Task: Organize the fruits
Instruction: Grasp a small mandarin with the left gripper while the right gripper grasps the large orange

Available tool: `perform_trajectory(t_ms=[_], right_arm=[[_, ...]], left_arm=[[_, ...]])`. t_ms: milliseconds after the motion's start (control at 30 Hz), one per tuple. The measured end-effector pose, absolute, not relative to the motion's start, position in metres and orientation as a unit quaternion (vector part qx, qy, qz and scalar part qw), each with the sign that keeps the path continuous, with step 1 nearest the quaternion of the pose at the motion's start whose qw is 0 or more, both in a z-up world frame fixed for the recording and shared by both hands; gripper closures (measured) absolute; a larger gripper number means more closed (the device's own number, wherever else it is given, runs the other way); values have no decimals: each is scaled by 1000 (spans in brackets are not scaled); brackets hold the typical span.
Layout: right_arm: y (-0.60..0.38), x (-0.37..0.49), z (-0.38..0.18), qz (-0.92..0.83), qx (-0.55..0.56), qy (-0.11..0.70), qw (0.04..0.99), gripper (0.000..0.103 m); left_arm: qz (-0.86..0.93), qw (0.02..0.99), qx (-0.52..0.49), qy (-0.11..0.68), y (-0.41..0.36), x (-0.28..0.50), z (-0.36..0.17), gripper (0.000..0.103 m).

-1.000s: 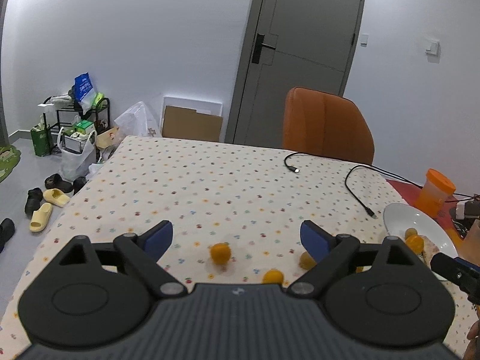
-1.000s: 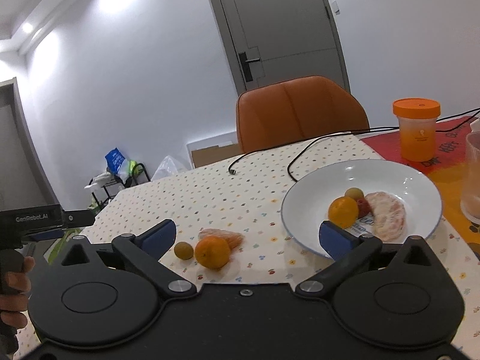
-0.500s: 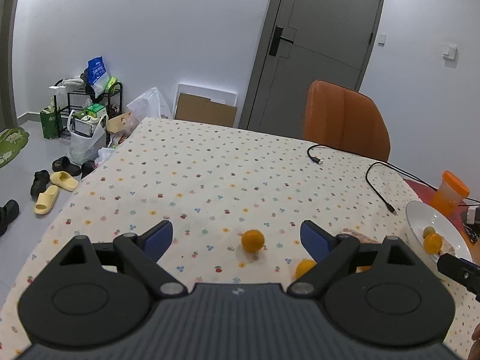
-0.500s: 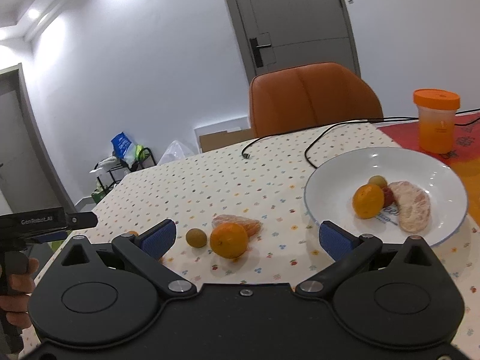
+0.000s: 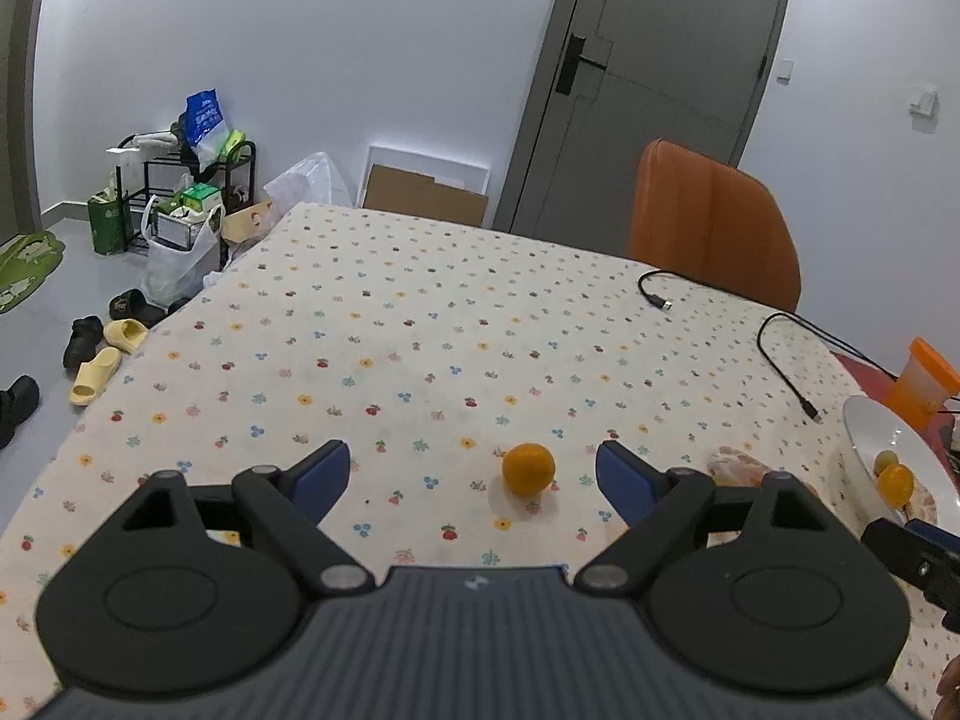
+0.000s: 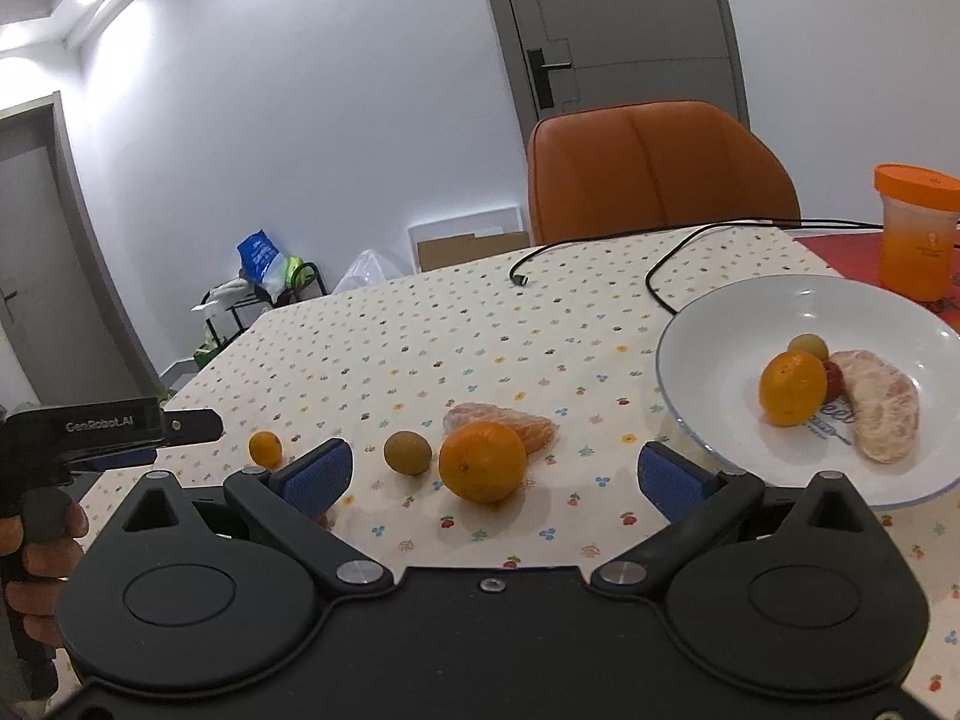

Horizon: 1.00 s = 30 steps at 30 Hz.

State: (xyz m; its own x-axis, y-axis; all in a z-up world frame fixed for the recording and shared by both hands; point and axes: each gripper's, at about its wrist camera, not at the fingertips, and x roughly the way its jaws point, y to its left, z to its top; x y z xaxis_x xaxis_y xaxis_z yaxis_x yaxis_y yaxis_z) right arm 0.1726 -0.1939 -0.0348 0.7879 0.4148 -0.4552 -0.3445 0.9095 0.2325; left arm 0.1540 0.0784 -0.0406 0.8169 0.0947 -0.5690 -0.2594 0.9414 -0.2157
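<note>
Floral tablecloth (image 6: 420,330) covers the table, white plate (image 6: 720,324) on the right with an orange (image 6: 792,387), a peeled segment (image 6: 882,408) and a small yellowish fruit (image 6: 808,345) in it. Loose on the cloth: bigger orange (image 6: 483,461), peeled piece (image 6: 510,420) behind it, brownish-green fruit (image 6: 408,451), tiny orange (image 5: 528,468). Left gripper (image 5: 474,480) and right gripper (image 6: 495,477) both spread wide, holding nothing.

Your tabletop (image 6: 420,324) wears a flower-print cloth; on it lie a white plate (image 6: 720,312), an orange (image 6: 483,461), a peeled segment (image 6: 510,420), two small fruits, cables and an orange-lidded cup (image 6: 915,234).
</note>
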Motion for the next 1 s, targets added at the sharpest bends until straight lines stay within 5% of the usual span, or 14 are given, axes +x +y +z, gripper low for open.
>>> perform_trajectory(t_ms=[733, 800, 833, 867, 1000], right_arm=[[-173, 208, -56, 206, 50, 287, 934, 20], [-171, 210, -59, 204, 46, 291, 934, 27], [-170, 211, -60, 204, 44, 294, 933, 40], [-169, 212, -62, 206, 43, 299, 931, 63], [-168, 207, -61, 211, 42, 296, 931, 64]], left_arm=[[96, 932, -138, 320, 65, 194, -65, 53], [93, 933, -139, 318, 64, 195, -65, 65], [90, 933, -142, 317, 64, 195, -66, 69], [89, 933, -145, 316, 65, 194, -66, 75], [80, 932, -162, 314, 69, 188, -65, 81]])
